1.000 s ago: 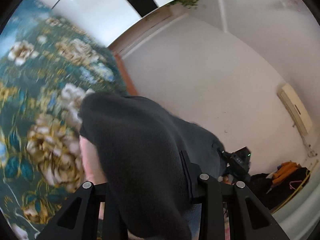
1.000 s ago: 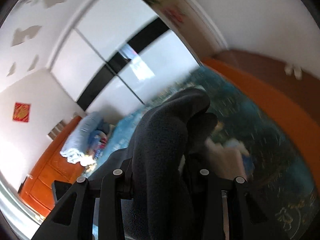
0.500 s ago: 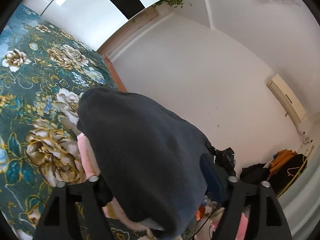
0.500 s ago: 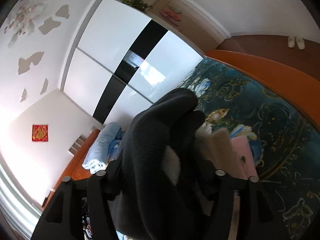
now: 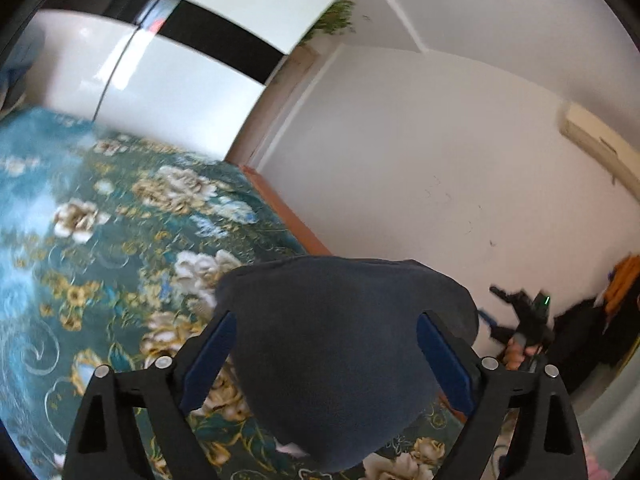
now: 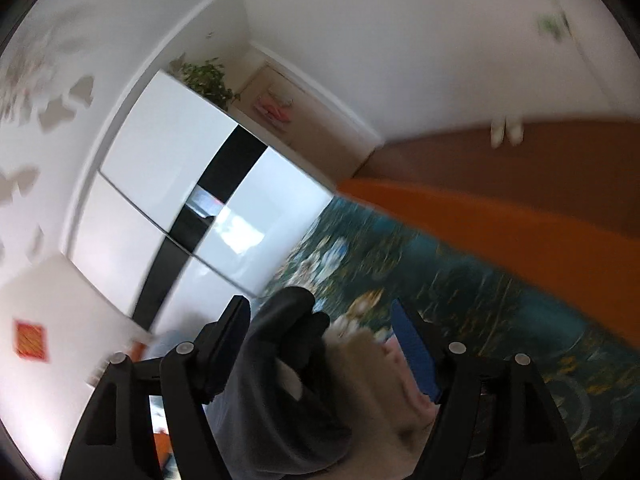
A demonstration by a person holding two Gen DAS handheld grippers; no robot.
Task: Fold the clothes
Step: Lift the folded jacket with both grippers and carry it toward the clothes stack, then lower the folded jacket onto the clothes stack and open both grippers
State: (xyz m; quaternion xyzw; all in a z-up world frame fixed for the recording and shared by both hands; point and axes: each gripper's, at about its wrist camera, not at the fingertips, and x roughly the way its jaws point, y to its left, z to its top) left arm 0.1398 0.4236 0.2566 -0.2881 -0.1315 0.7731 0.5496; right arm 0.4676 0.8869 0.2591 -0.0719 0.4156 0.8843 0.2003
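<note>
Your left gripper (image 5: pixel 326 354) and right gripper (image 6: pixel 320 344) both gape wide, gripping nothing; the soft dark fleece garment (image 5: pixel 344 360) slumps between them. It's light and floppy, so pinch its hem. At 10 o'clock beyond lies the teal floral bedspread (image 5: pixel 100 240).

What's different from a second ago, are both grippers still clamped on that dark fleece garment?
No. Both have let go: the left gripper and right gripper went from shut on the dark fleece garment to wide open, blue pads clear of the cloth, which now lies between the fingers. Both views swung as the grippers moved. Unchanged: the garment sits bunched over the teal floral bedspread, a pale pink cloth beside it.
</note>
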